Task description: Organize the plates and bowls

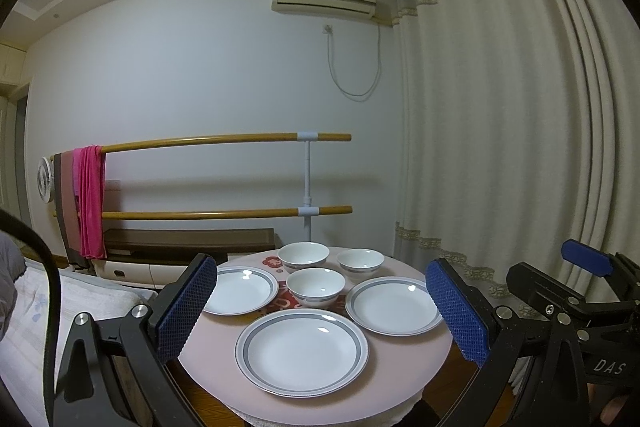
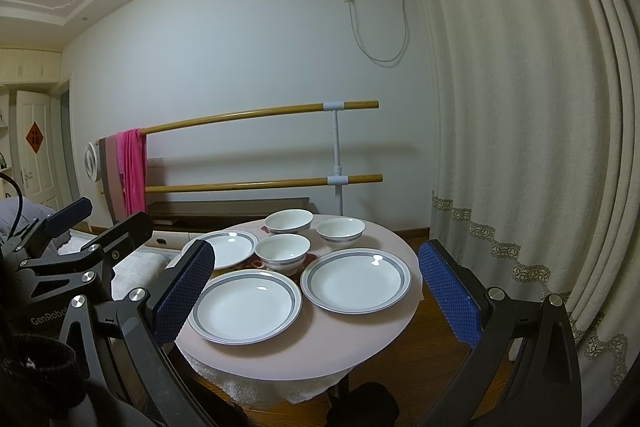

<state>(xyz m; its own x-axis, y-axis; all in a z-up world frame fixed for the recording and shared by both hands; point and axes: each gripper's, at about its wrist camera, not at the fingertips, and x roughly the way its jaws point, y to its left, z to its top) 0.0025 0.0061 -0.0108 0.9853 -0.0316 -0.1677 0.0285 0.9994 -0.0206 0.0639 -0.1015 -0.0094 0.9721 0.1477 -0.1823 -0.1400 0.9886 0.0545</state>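
We are holding both grippers above the near edge of a small round table with a pale pink top, none of the dishes touched. We are keeping the left gripper spread wide, its blue textured pads framing the dishes and holding nothing. We are keeping the right gripper spread just as wide and empty, its blue pads well apart.

Three white shallow plates with grey rim bands are lying flat and face up on the table: the near plate is sitting closest to us, the left plate is lying behind it to the left, and the right plate is lying to the right. All three are lying close together, none stacked.

Three white round bowls with grey bands are standing upright, mouths opening upward. The centre bowl is sitting between the left and right plates, just behind the near plate. The far left bowl and the far right bowl are standing side by side behind it. Being round, none is showing a long axis.
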